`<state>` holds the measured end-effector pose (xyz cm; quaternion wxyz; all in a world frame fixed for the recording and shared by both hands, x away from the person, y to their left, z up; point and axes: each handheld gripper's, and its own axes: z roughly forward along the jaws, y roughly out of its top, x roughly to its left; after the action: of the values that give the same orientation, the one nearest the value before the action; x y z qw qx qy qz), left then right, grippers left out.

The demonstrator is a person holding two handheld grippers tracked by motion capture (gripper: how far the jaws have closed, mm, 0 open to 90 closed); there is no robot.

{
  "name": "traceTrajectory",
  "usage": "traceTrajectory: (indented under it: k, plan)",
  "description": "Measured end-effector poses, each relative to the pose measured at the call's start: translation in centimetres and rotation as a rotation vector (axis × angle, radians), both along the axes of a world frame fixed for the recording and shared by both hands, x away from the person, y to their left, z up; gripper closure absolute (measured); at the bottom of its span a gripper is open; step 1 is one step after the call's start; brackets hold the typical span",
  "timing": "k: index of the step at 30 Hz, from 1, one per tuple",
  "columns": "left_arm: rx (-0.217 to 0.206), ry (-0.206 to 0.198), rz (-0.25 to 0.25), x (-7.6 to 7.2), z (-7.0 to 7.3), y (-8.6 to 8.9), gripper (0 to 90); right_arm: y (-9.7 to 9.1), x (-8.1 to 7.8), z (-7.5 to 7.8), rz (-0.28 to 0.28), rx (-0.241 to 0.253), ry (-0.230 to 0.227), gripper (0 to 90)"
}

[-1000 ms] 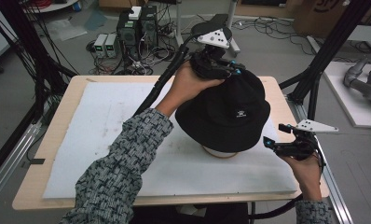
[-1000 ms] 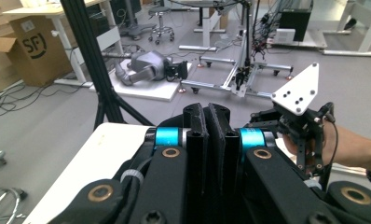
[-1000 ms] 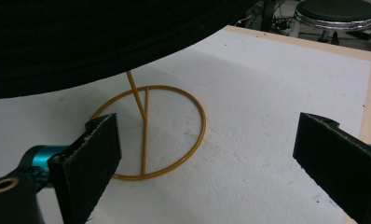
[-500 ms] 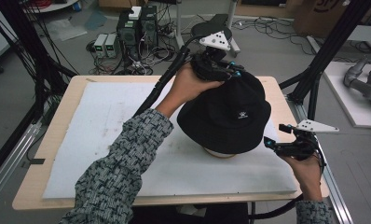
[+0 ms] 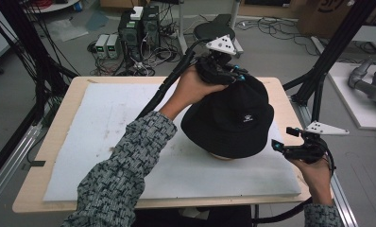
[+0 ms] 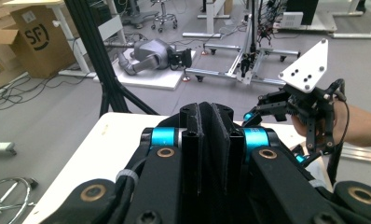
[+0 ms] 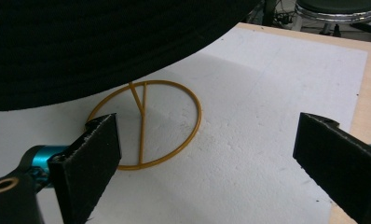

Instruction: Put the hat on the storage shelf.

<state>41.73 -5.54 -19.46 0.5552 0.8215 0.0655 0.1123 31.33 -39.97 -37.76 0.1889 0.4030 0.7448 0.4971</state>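
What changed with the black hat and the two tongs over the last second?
Nothing visibly moved. The left tongs stay shut at the crown of the black hat, which still sits over the gold wire stand. The right tongs remain open beside the brim.

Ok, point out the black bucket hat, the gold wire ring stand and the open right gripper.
black bucket hat (image 5: 233,124): high view, crown.
gold wire ring stand (image 7: 193,100): right gripper view, ring's rim.
right gripper (image 7: 207,154): right gripper view, between its jaws.
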Motion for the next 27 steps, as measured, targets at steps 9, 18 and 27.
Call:
traceTrajectory:
  k: [9,18,27]
  plan:
    - [0.032,0.003,0.027,0.2,-0.4,-0.3,72.6,-0.1,0.0,0.1,-0.005,0.003,-0.002,7.4]
    - [0.046,-0.001,0.031,0.2,-0.6,-0.6,65.9,-0.3,-0.1,0.1,-0.010,0.006,-0.001,7.4]
    - [0.015,0.001,0.045,0.1,0.3,0.5,58.1,-0.8,-0.2,0.2,-0.010,0.008,-0.001,7.4]
